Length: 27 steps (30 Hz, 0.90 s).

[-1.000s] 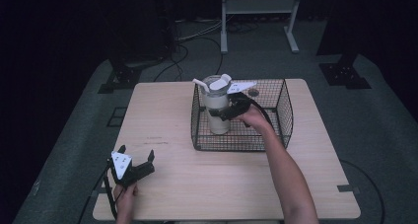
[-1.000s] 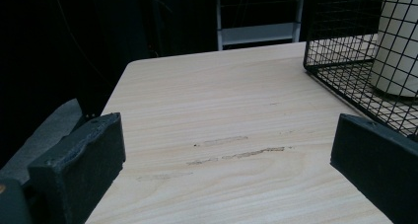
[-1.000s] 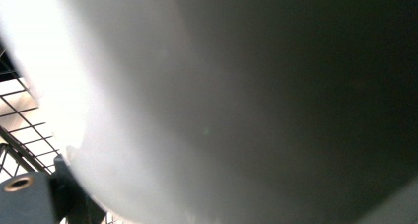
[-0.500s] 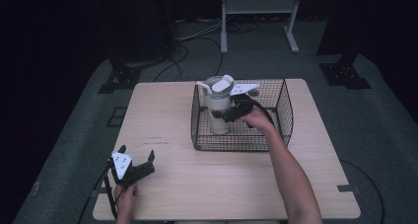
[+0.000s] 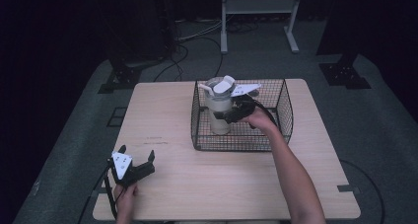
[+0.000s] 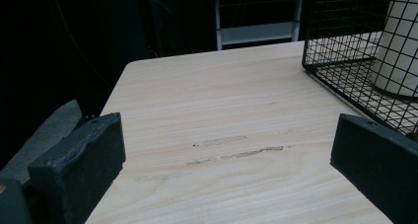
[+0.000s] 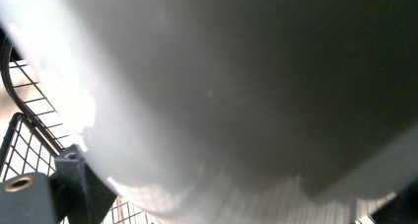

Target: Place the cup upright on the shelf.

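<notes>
Inside the black wire mesh basket [image 5: 283, 110], a tall pale grey plastic tumbler with a flip-top lid [image 5: 219, 108] stands upright near the left wall.

From its right side the right hand-held gripper [image 5: 230, 114] has its jaws closed around the tumbler's body; the right gripper view has that pale wall pressed close against the lens. For a clean lift I would keep the grip level, rise straight up and clear the rim before swinging aside. Low on the light wooden tabletop [image 5: 162, 115], the left hand-held gripper [image 5: 134, 164] rests wide open, holding nothing.
</notes>
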{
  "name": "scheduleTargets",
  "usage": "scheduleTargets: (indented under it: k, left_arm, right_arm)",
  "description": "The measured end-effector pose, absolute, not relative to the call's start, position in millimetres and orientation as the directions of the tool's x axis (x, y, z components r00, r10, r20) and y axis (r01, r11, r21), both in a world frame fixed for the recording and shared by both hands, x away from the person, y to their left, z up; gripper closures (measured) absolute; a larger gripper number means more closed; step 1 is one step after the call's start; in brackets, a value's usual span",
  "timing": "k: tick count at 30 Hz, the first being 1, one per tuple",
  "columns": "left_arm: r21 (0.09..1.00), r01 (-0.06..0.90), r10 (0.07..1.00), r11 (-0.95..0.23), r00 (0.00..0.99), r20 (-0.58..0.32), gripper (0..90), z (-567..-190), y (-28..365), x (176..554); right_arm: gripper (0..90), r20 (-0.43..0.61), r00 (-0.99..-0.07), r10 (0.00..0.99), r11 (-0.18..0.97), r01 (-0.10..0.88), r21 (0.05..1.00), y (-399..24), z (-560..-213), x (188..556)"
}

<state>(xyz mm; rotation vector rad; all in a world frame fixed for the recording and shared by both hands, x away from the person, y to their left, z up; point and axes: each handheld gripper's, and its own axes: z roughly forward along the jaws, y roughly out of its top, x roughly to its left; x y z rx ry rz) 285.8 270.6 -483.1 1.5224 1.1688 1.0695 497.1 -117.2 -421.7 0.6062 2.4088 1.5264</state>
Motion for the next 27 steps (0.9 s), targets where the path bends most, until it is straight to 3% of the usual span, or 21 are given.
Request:
scheduleTargets:
  k: [27]
  left_arm:
    - [0.973,0.190,0.979,-0.133,0.176,0.099,0.0,-483.4,270.3,285.9]
  right_arm:
    - [6.6,0.009,-0.880,0.475,0.403,0.226,0.887,-125.4,-419.8,487.7]
